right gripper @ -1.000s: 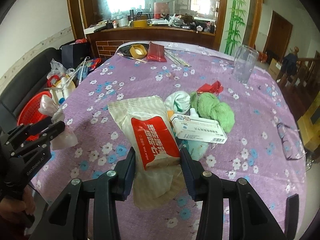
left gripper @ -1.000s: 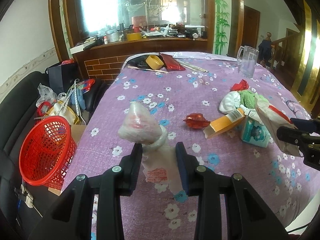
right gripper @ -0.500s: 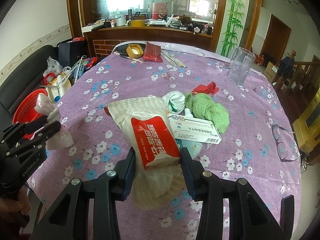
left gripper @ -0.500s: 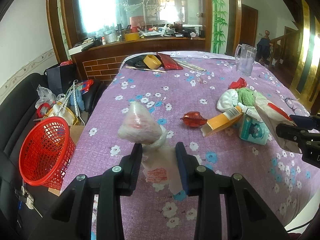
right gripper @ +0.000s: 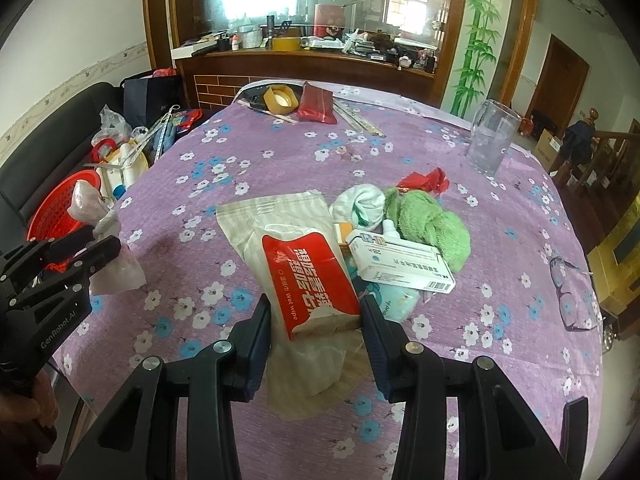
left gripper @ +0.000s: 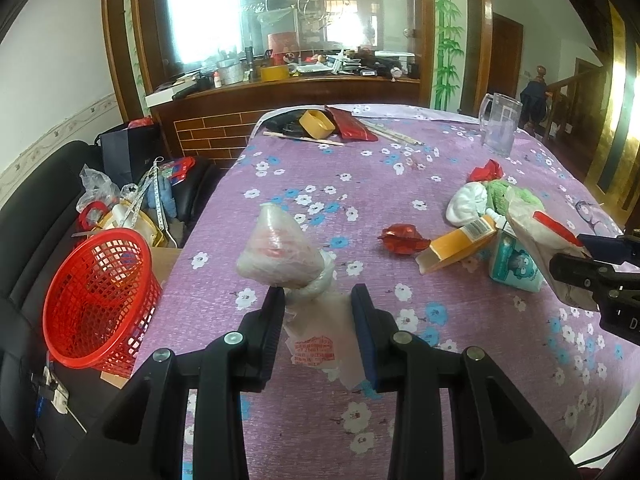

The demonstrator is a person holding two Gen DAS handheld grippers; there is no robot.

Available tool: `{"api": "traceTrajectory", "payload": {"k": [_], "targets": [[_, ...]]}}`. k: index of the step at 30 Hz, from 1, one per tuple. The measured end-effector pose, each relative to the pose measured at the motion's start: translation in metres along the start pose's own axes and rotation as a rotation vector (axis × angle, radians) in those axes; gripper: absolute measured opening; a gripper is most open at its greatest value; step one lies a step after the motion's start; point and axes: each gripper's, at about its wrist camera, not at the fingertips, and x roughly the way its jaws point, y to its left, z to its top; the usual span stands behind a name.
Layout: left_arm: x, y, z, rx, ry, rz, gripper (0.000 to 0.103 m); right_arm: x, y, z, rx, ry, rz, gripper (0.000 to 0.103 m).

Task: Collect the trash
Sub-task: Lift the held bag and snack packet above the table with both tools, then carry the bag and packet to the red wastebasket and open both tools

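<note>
My left gripper [left gripper: 318, 310] is shut on a knotted clear plastic bag [left gripper: 280, 254] and holds it above the purple flowered table [left gripper: 304, 420]; it also shows in the right wrist view [right gripper: 86, 202]. My right gripper [right gripper: 316, 320] is shut on a beige wet-wipe pack with a red label [right gripper: 304, 276], held above the table; it shows at the right edge of the left wrist view [left gripper: 536, 236]. A red mesh basket [left gripper: 96, 300] stands off the table's left edge. A red crumpled wrapper [left gripper: 402, 238] lies on the table.
An orange box [left gripper: 456, 246], a teal tissue pack [left gripper: 514, 264], a white medicine box [right gripper: 400, 262], a white sock [right gripper: 360, 206] and a green cloth [right gripper: 428, 222] sit at mid table. A clear jug [right gripper: 490, 142], glasses [right gripper: 572, 292], tape roll [right gripper: 280, 98]. Black sofa with clutter left.
Both grippers have risen slightly with their loads still held; the table scene sits a little lower and farther in both views. Nothing was let go.
</note>
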Motion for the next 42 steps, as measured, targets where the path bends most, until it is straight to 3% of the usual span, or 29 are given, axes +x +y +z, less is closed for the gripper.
{"api": "traceTrajectory", "payload": {"k": [13,21,30,38,42], "targets": [[0.001,0.032,-0.002,-0.054,-0.003,0.034,0.033,0.011,0.03,0.013,-0.065,0.01,0.02,0.047],[-0.005,0.074,-0.005,-0.109,-0.002,0.073,0.033,0.02,0.062,0.024,-0.11,0.021,0.058,0.047],[-0.015,0.162,-0.011,-0.244,0.018,0.161,0.034,0.031,0.12,0.067,-0.116,0.051,0.266,0.047],[0.0,0.236,-0.018,-0.313,0.082,0.212,0.034,0.055,0.212,0.113,-0.138,0.148,0.524,0.048],[0.006,0.256,-0.019,-0.323,0.093,0.218,0.034,0.067,0.261,0.131,-0.173,0.168,0.593,0.048]]}}
